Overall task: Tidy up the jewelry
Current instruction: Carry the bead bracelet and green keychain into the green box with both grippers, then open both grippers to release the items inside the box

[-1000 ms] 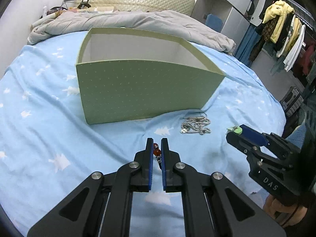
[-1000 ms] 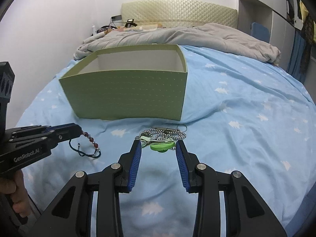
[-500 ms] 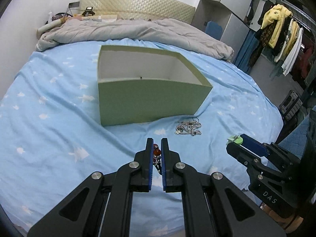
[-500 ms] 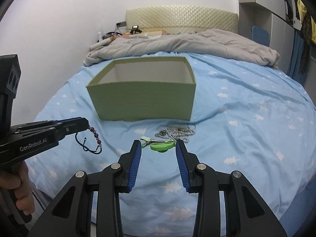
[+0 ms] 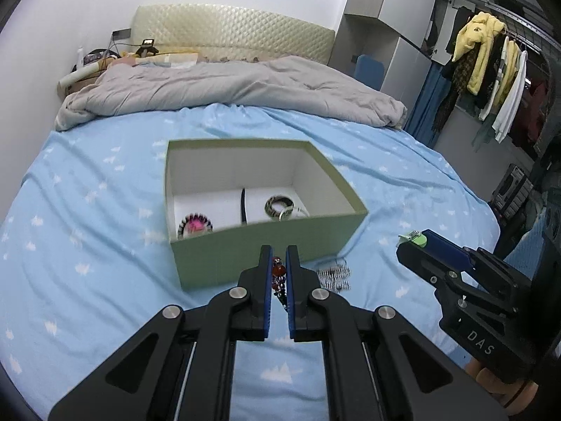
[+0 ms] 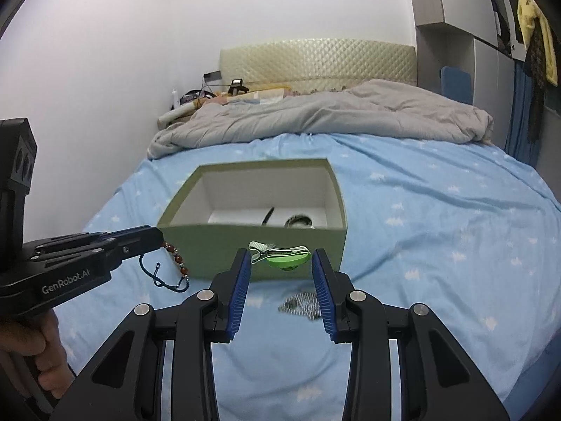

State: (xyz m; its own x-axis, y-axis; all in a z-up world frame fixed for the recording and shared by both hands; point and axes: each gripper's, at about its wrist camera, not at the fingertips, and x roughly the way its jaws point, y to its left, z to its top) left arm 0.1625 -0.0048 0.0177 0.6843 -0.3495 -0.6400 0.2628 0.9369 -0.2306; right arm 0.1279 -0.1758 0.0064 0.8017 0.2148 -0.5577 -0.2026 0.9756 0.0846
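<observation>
From the left wrist, the left gripper (image 5: 279, 273) was nearly closed on a beaded bracelet (image 5: 278, 275) just short of the green box (image 5: 266, 245) — best carried clear over the near wall before letting go.

From the right wrist, the right gripper (image 6: 281, 270), partly open, pinched a green hair clip (image 6: 284, 258) before that box; a silver chain (image 6: 301, 304) lay on the sheet below.

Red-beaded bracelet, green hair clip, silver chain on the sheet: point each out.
Red-beaded bracelet (image 6: 176, 259), right wrist view, on its red beads.
Green hair clip (image 6: 288, 260), right wrist view, on its green body.
Silver chain (image 5: 333, 276), left wrist view, mid-heap.
</observation>
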